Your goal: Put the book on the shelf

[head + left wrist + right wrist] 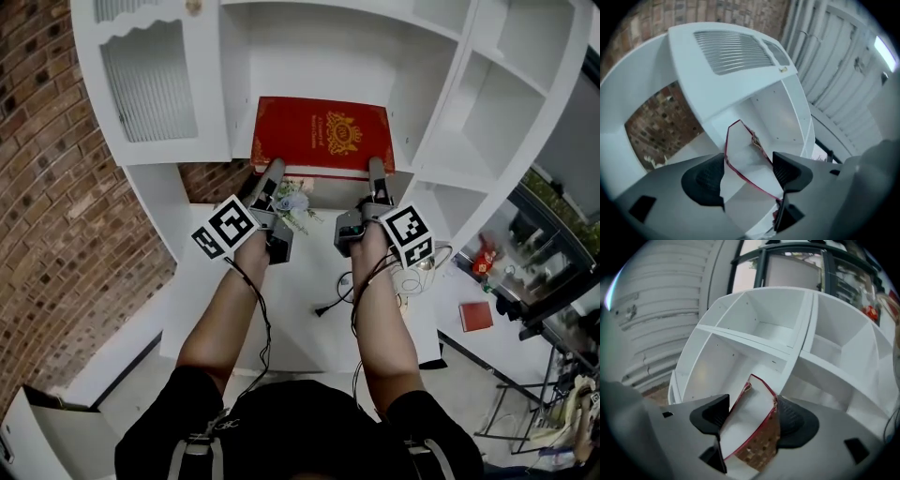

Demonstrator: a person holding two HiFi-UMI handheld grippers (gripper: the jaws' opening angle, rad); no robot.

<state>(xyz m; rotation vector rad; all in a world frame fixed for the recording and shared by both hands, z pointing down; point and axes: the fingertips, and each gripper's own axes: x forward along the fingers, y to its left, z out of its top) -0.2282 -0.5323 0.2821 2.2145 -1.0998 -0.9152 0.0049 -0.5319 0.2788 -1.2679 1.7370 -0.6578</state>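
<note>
A red book [323,136] with a gold emblem lies flat on the floor of the middle compartment of the white shelf unit [319,56], its page edge facing me. My left gripper [272,173] is at the near left corner and my right gripper [377,173] at the near right corner. In the left gripper view the book's [745,154] page edge sits between the jaws of the left gripper [747,176], with a slight gap at one pad. In the right gripper view the book [750,413] likewise lies between the spread jaws of the right gripper [752,420]. Both stand open around it.
A louvred cabinet door [150,84] is left of the compartment and open cubbies [506,103] are to its right. A brick wall [56,187] runs along the left. Pale flowers [292,202] and a black cable [328,305] lie on the white counter below.
</note>
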